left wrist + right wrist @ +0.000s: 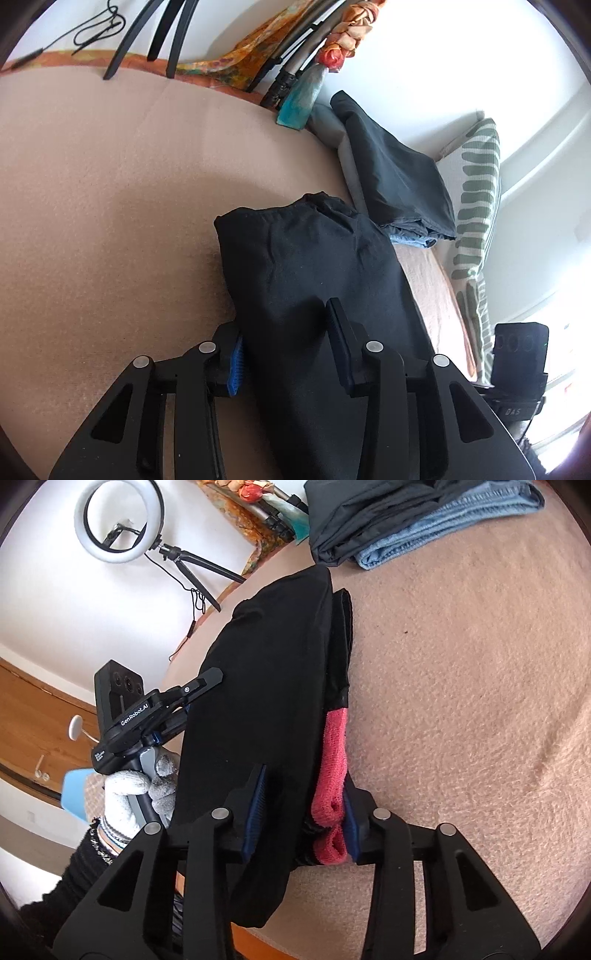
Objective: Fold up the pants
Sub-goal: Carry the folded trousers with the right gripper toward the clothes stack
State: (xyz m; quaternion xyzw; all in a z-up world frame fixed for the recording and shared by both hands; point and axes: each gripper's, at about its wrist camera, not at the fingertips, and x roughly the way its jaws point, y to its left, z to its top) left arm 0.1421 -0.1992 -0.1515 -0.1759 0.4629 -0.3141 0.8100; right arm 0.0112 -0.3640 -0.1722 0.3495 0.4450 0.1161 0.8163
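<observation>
The black pants (306, 266) lie folded into a thick bundle on the beige blanket (110, 184). My left gripper (288, 354) holds one end of the bundle between its two fingers. In the right wrist view the pants (266, 686) show a red-pink lining or band (334, 775) at the near end. My right gripper (306, 812) is shut on that end, with the cloth filling the gap between its fingers. The left gripper (207, 681) shows there at the far side of the bundle, held by a gloved hand (136, 790).
A stack of folded dark and blue denim pants (406, 520) lies at the far edge of the blanket; it also shows in the left wrist view (399, 177). A ring light on a tripod (118, 520), a striped pillow (476, 192) and tripod legs (155, 37) stand around.
</observation>
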